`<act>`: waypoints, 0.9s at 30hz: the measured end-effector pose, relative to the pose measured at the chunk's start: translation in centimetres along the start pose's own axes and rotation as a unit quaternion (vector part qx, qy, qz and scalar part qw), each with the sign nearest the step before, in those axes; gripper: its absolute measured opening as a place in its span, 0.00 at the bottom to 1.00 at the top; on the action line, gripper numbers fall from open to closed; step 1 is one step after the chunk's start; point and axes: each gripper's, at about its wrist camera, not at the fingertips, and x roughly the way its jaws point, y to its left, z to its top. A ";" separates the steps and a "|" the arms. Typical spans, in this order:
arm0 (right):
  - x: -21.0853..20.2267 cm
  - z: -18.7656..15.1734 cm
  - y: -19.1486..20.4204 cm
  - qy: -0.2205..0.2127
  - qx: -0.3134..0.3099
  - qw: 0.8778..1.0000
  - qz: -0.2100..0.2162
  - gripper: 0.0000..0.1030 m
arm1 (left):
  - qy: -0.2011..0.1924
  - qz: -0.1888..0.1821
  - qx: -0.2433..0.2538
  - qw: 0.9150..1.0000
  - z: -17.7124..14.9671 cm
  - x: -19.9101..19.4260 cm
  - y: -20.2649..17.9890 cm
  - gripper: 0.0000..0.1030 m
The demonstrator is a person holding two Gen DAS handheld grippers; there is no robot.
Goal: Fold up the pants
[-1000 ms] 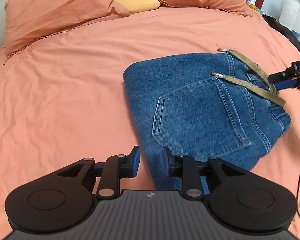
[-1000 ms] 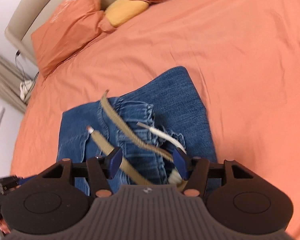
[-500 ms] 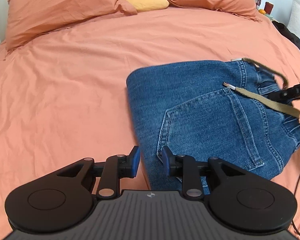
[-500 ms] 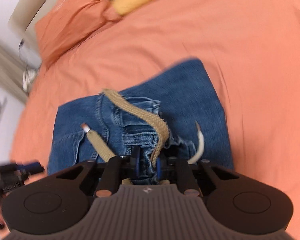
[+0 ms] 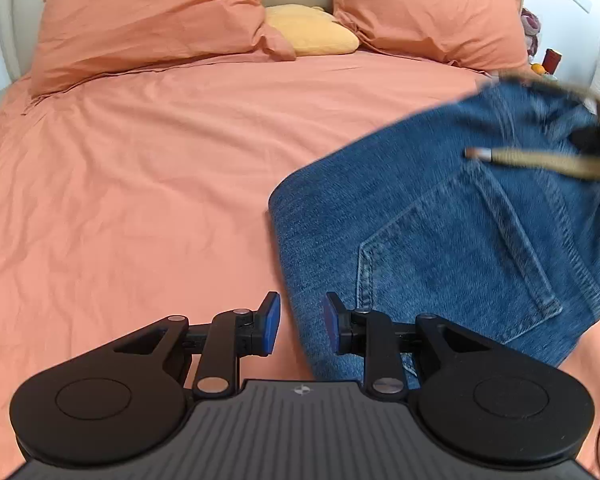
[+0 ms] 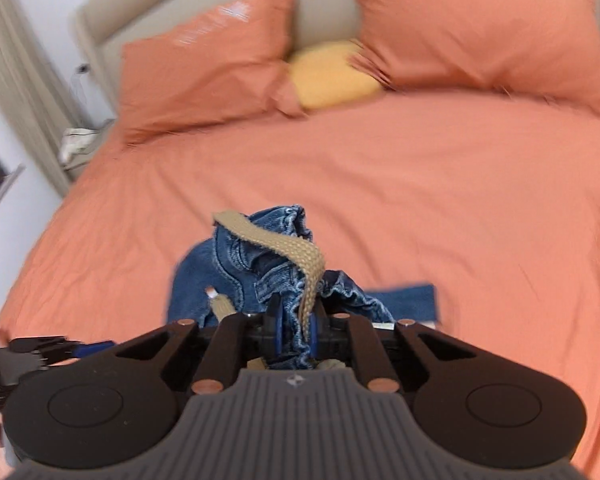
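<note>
The folded blue jeans (image 5: 440, 232) lie on the orange bed sheet (image 5: 140, 184), back pocket up, with a tan belt (image 5: 540, 160) through the waistband. My left gripper (image 5: 296, 326) is open, its jaws on either side of the jeans' near left edge, holding nothing. My right gripper (image 6: 294, 330) is shut on the bunched waistband of the jeans (image 6: 276, 264) and lifts it off the bed, the belt (image 6: 296, 252) draped over it. The raised waistband end shows blurred at the right of the left wrist view.
Two orange pillows (image 5: 152, 20) (image 5: 428, 8) and a yellow cushion (image 5: 312, 34) lie against the beige headboard. A nightstand with small items (image 5: 544, 60) stands at the far right. The left gripper shows at the lower left of the right wrist view (image 6: 40, 350).
My right gripper closed on the waistband and lifted it up off the bed. The jeans shifted right and tilted in the left wrist view. My left gripper stayed open.
</note>
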 end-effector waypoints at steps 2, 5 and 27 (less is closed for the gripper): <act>1.4 -0.9 -2.2 0.015 0.021 1.000 -0.017 0.07 | -0.002 -0.003 0.007 1.000 0.1 0.5 -0.3 0.30; 4.0 -2.8 -6.5 0.037 0.090 0.995 -0.014 0.07 | -0.002 -0.003 0.016 1.000 0.3 1.5 -0.7 0.26; 4.2 -2.3 -2.8 -0.006 -0.061 0.993 -0.105 0.18 | -0.043 -0.013 0.018 0.999 5.6 5.8 -1.2 0.19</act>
